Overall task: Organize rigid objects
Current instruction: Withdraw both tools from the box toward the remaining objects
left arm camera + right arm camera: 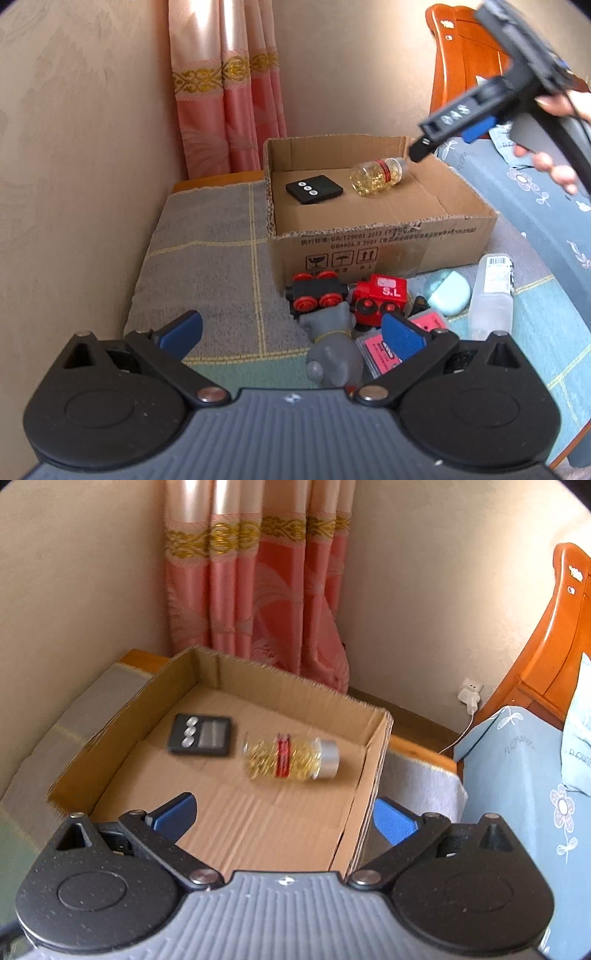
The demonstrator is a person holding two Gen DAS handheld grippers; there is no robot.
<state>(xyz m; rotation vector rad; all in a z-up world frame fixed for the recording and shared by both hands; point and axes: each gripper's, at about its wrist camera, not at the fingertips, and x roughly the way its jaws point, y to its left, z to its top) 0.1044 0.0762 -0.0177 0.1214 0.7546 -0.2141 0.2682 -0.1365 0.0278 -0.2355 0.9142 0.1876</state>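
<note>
Both the left gripper (291,332) and right gripper (284,814) stood wide, holding nothing. A capsule bottle (291,758) lay beside a black remote (201,734) near the cardboard box's (373,775) far wall.

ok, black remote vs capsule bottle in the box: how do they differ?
The black remote is flat, rectangular and opaque; the capsule bottle is round, clear and full of yellow capsules. The remote lies face up with its buttons showing; the bottle lies on its side. Both rest on the floor of the cardboard box.

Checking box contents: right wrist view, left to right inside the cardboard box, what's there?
Black remote → capsule bottle, on its side with its silver cap toward the right box wall.
</note>
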